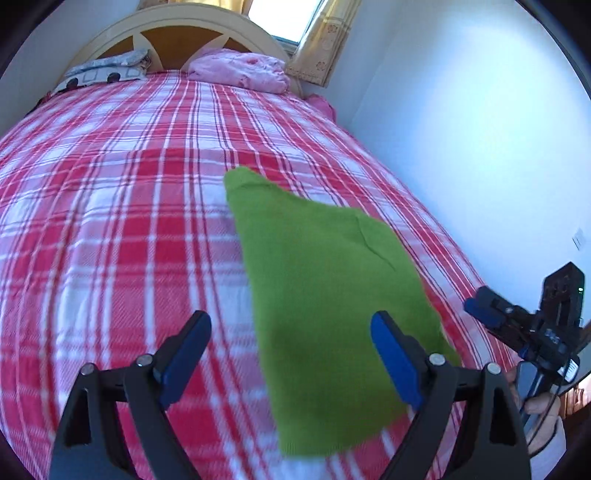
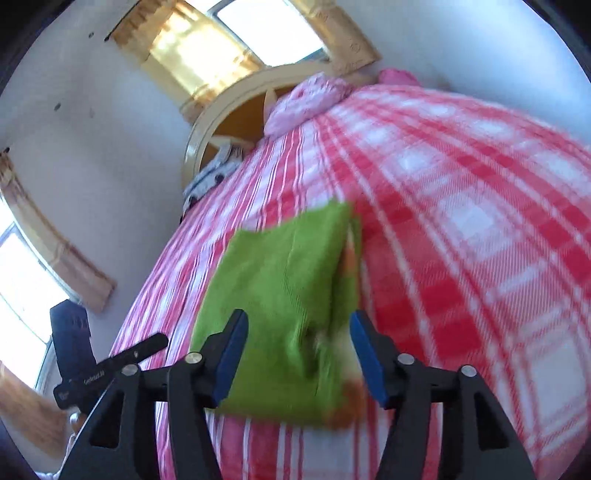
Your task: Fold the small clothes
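Observation:
A folded green knit garment (image 1: pixel 321 280) lies flat on the red and white plaid bedspread (image 1: pixel 110 206). My left gripper (image 1: pixel 291 354) is open above its near end, holding nothing. In the right wrist view the same green garment (image 2: pixel 288 302) shows an orange patch at its near right corner. My right gripper (image 2: pixel 299 354) is open just over its near edge, holding nothing. The right gripper also shows in the left wrist view (image 1: pixel 487 310) at the bed's right side, beside the garment.
A pink pillow (image 1: pixel 240 70) and a patterned grey pillow (image 1: pixel 103 70) lie at the cream headboard (image 1: pixel 177 22). A white wall (image 1: pixel 480 129) runs close along the bed's right side. Windows with yellow curtains (image 2: pixel 199 51) are behind the headboard.

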